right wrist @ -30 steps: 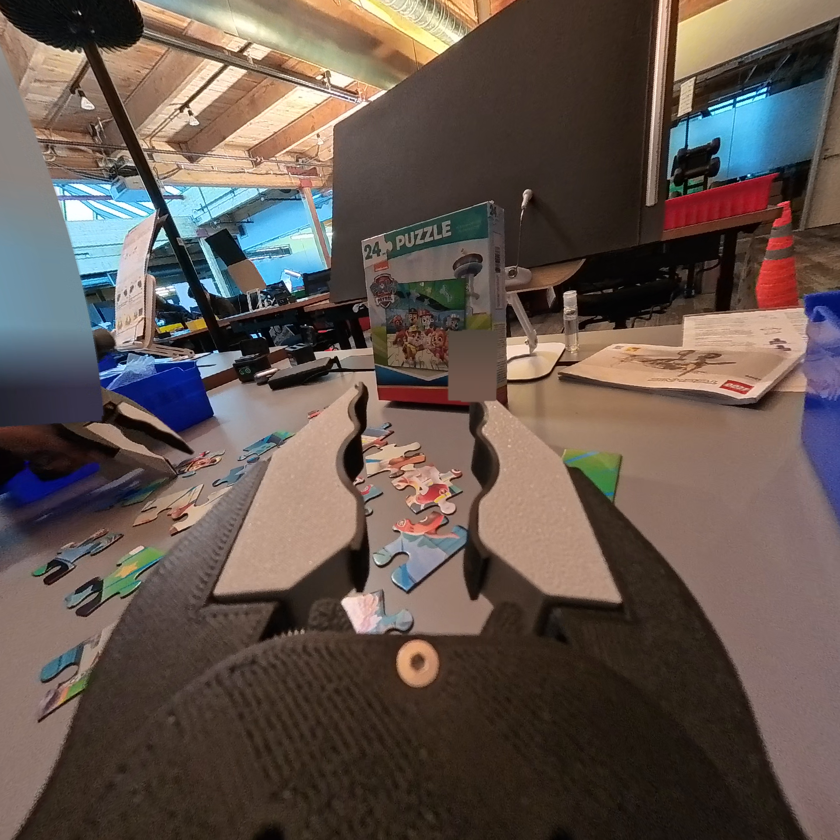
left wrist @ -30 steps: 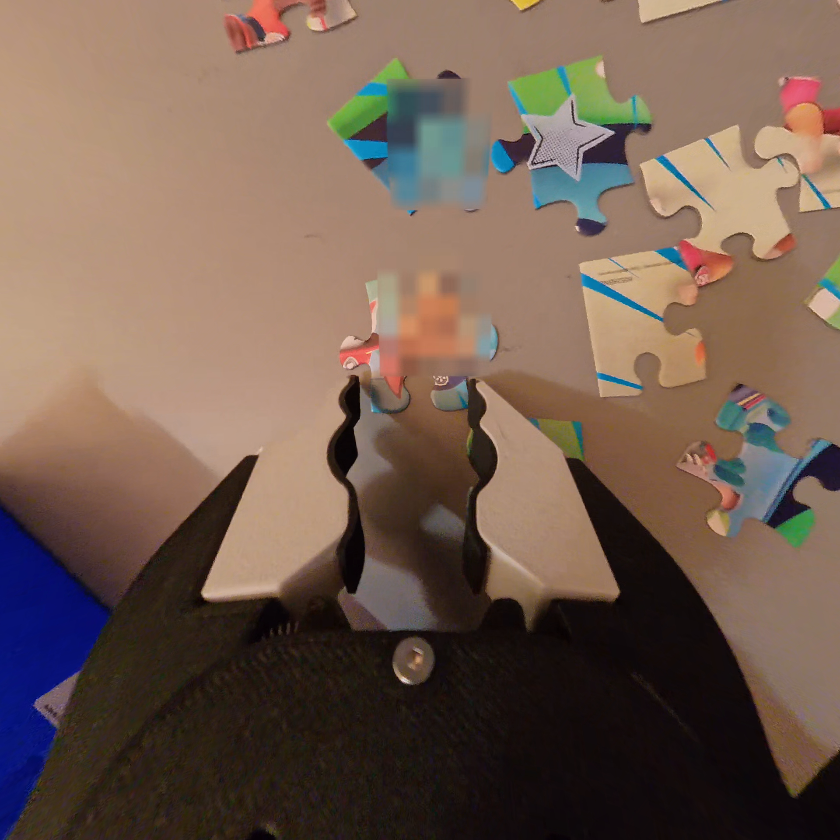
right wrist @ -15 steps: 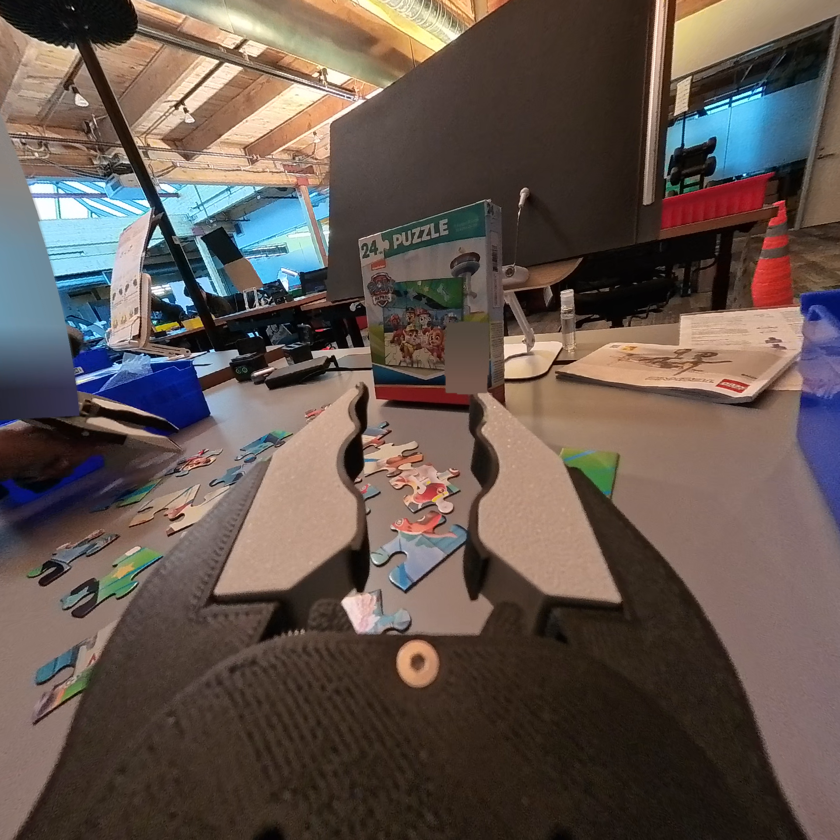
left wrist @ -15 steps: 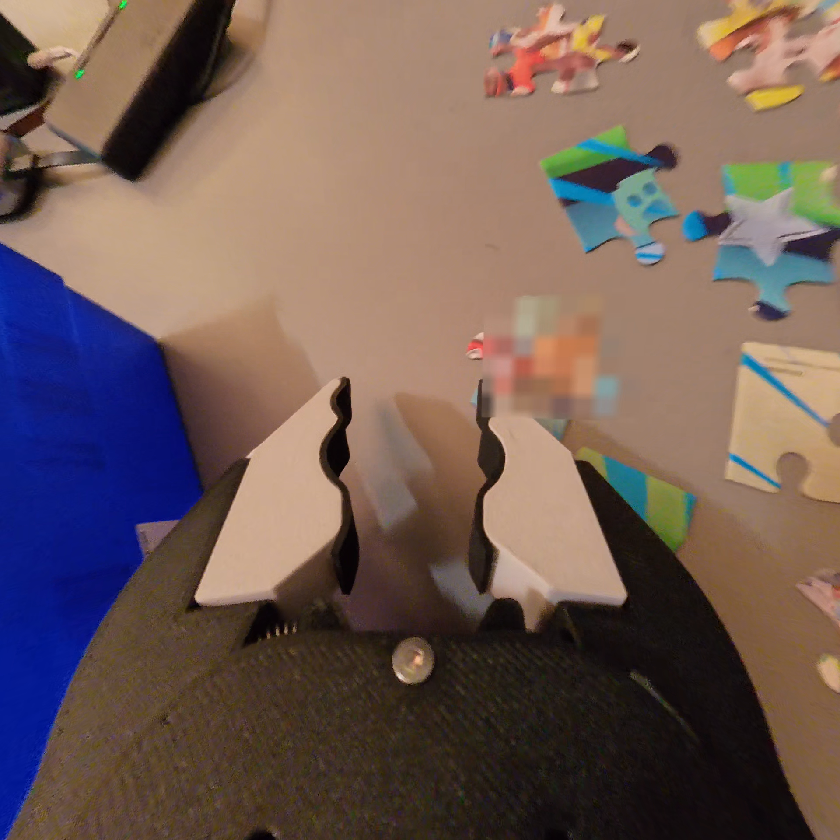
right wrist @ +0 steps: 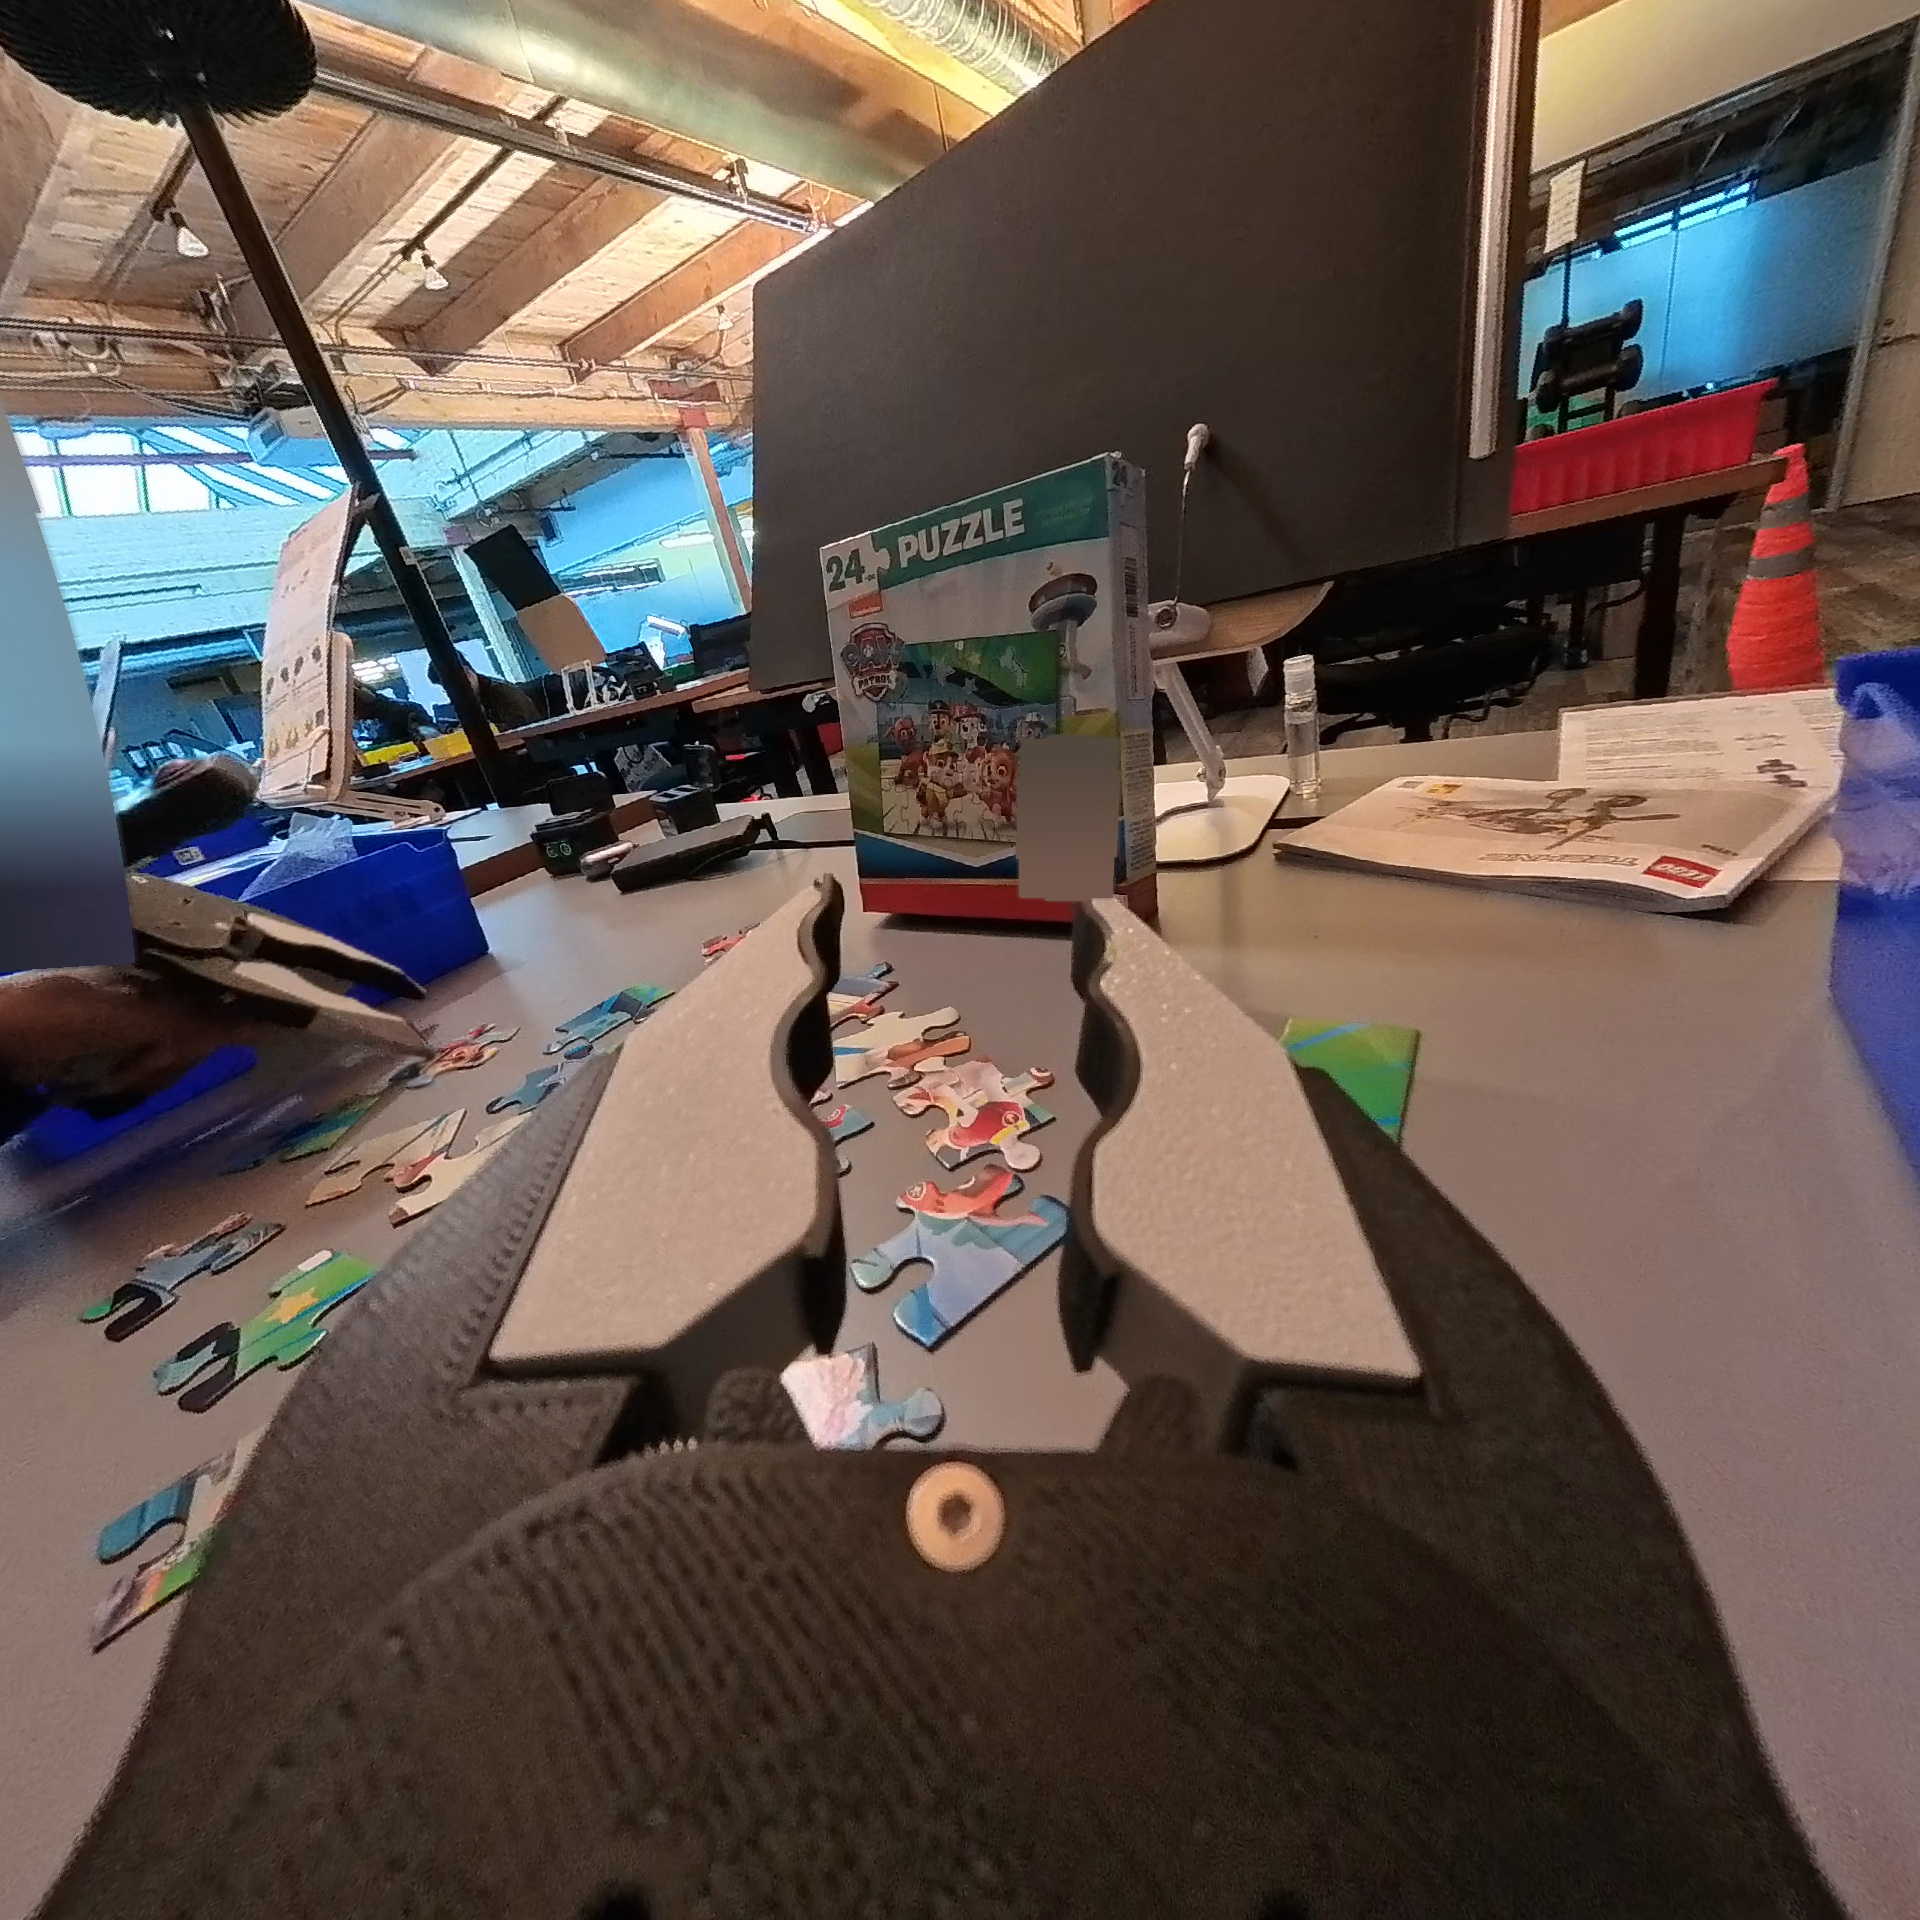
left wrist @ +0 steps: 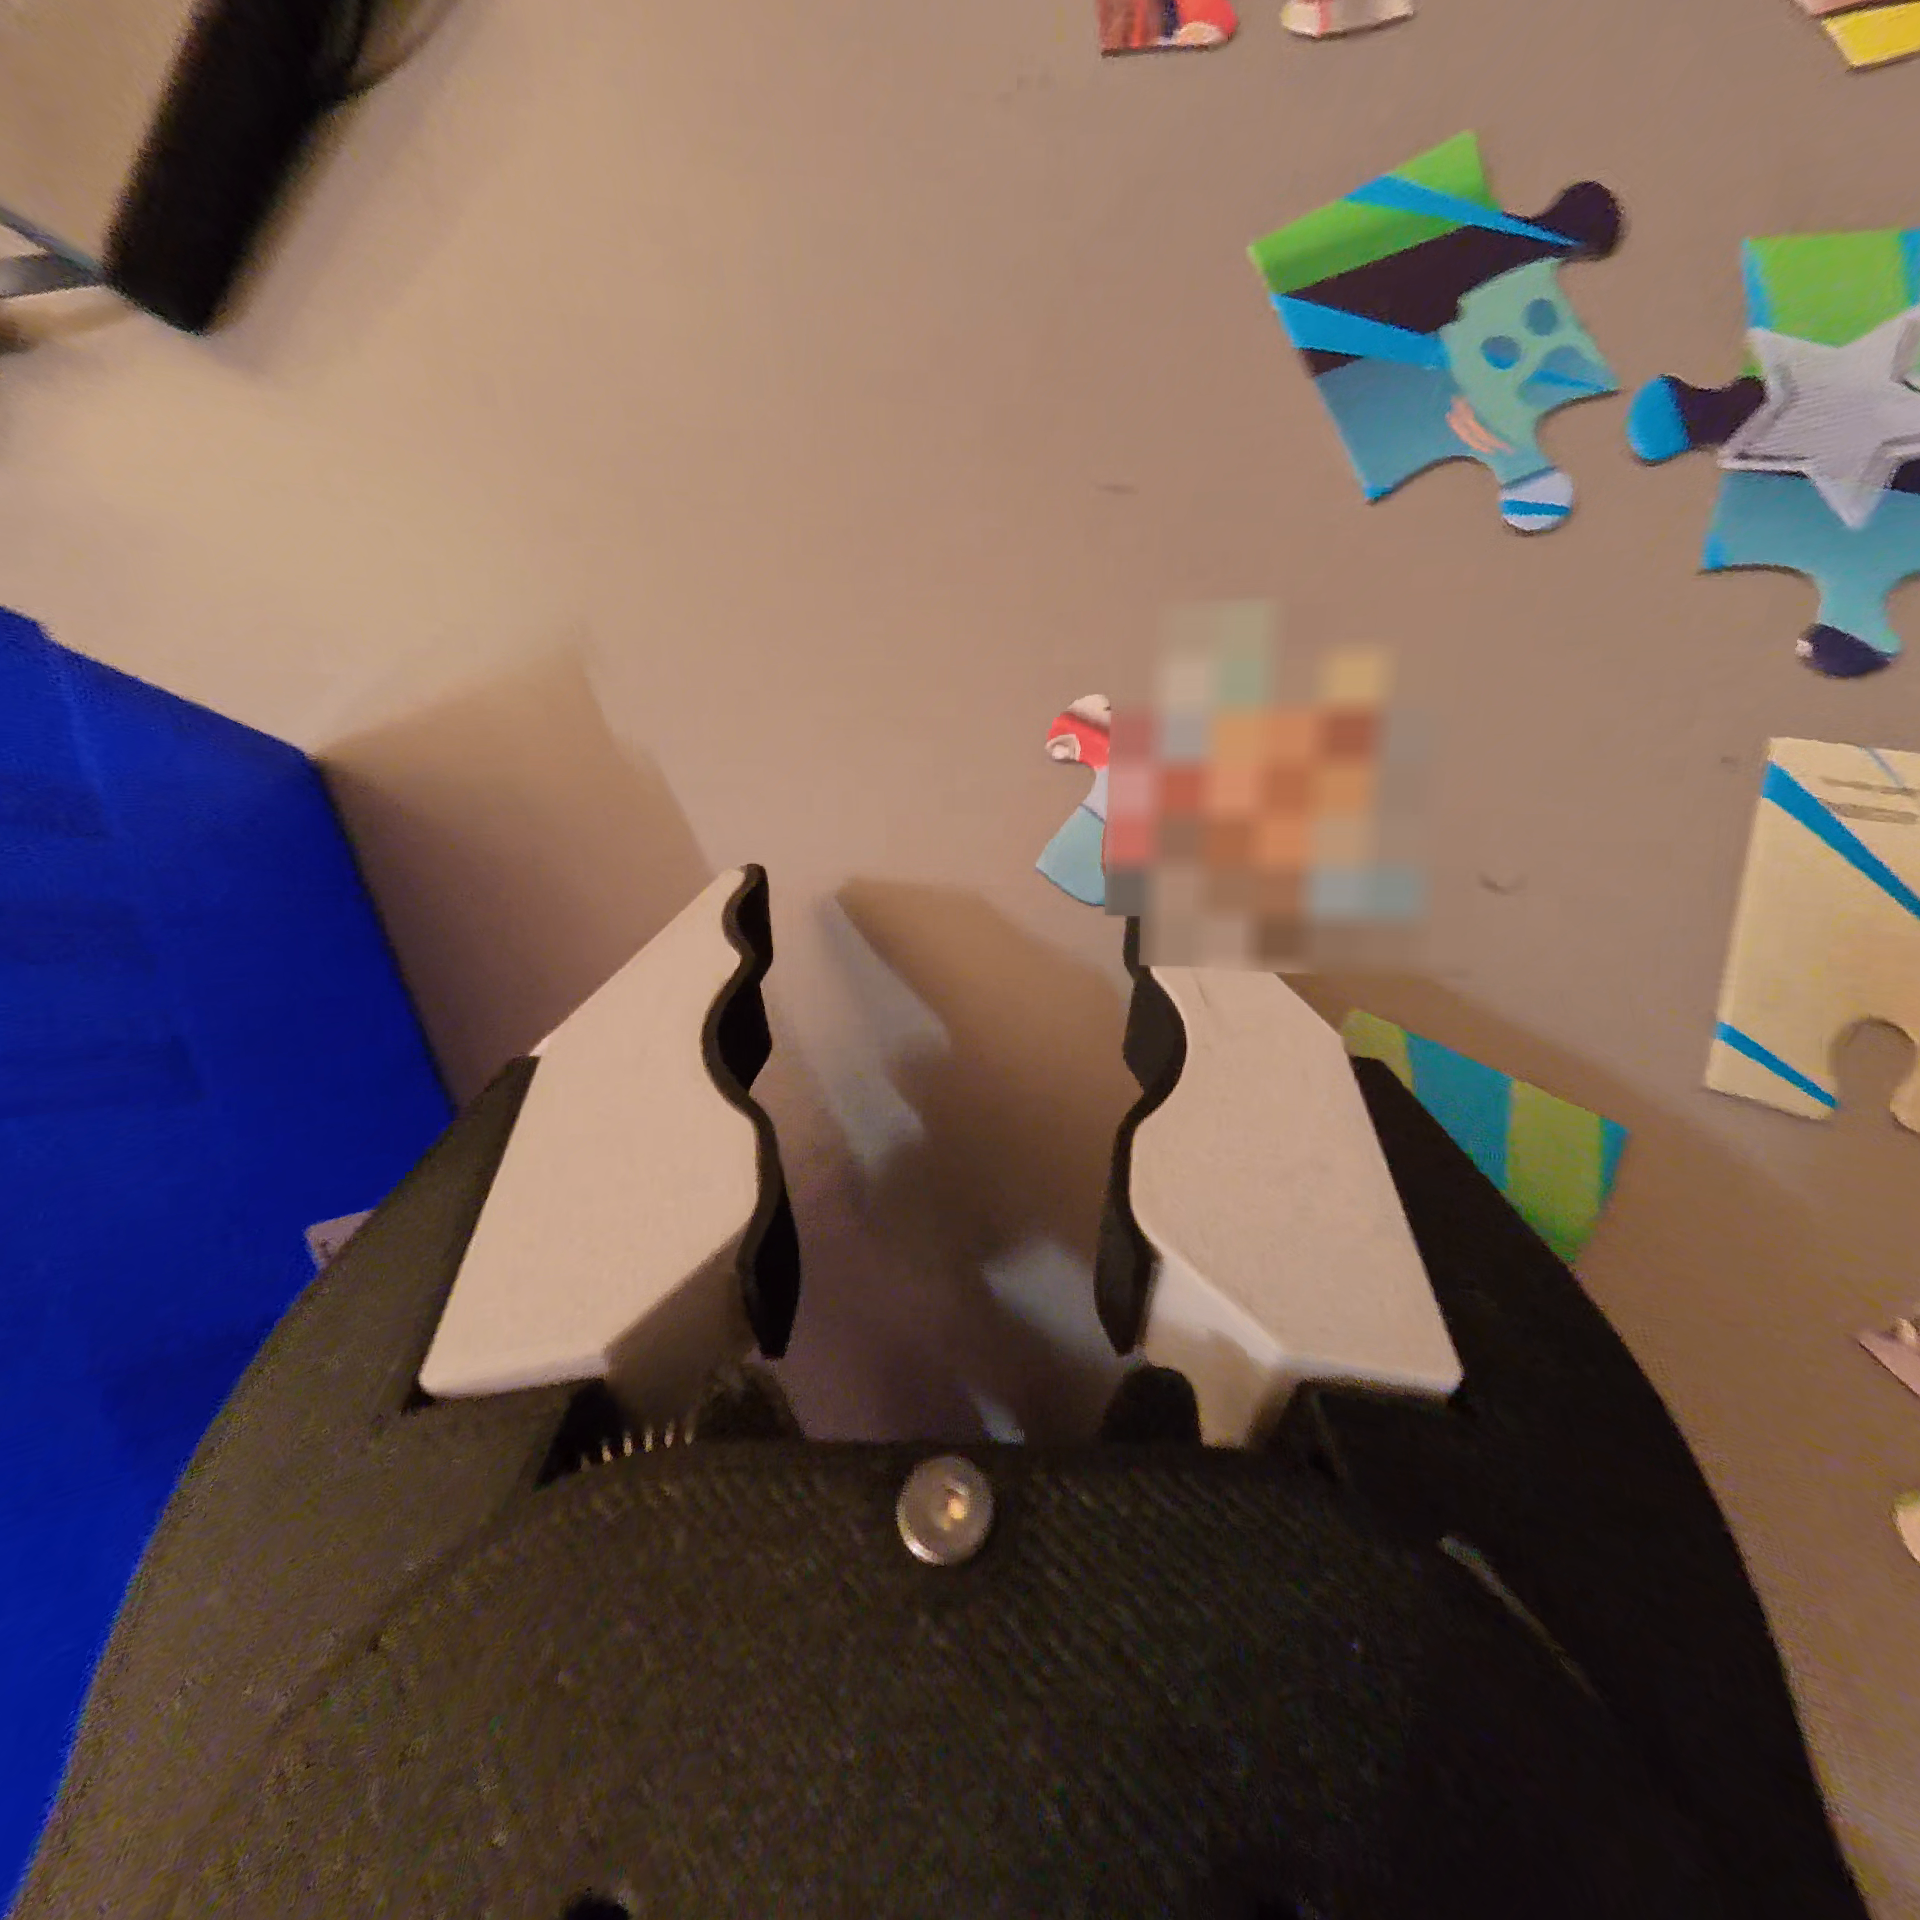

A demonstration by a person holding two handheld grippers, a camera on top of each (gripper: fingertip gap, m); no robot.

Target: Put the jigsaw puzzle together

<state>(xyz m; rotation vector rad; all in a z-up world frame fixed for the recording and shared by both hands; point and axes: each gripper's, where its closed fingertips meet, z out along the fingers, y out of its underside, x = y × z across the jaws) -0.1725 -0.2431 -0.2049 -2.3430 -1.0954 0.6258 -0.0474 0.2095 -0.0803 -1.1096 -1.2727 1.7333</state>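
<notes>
- Left gripper (left wrist: 940, 935): fingers spread wide, nothing between the pads, hanging over bare grey table (left wrist: 831, 468).
- Nearest to it: a puzzle piece (left wrist: 1075, 810) with a red and pale blue edge, partly behind a mosaic patch, lying just beyond the right fingertip, apart from it.
- Beside the right finger: a green and blue striped piece (left wrist: 1496, 1132), partly under the gripper body.
- Farther right: a green, dark and blue piece (left wrist: 1444, 332), a star piece (left wrist: 1839, 416), a cream piece with blue lines (left wrist: 1829, 935).
- On the left: a blue bin (left wrist: 156, 987), close to the left finger.
- Right gripper (right wrist: 956, 914): jaws parted, holding nothing, raised low above the table and pointing at an upright puzzle box (right wrist: 987, 696).
- Seen between its fingers, flat on the table: a blue piece with a red figure (right wrist: 966, 1247) and a red and white piece (right wrist: 977, 1112).
- Off to the right: a booklet (right wrist: 1538, 842), a small clear bottle (right wrist: 1301, 727), an orange cone (right wrist: 1777, 582).
</notes>
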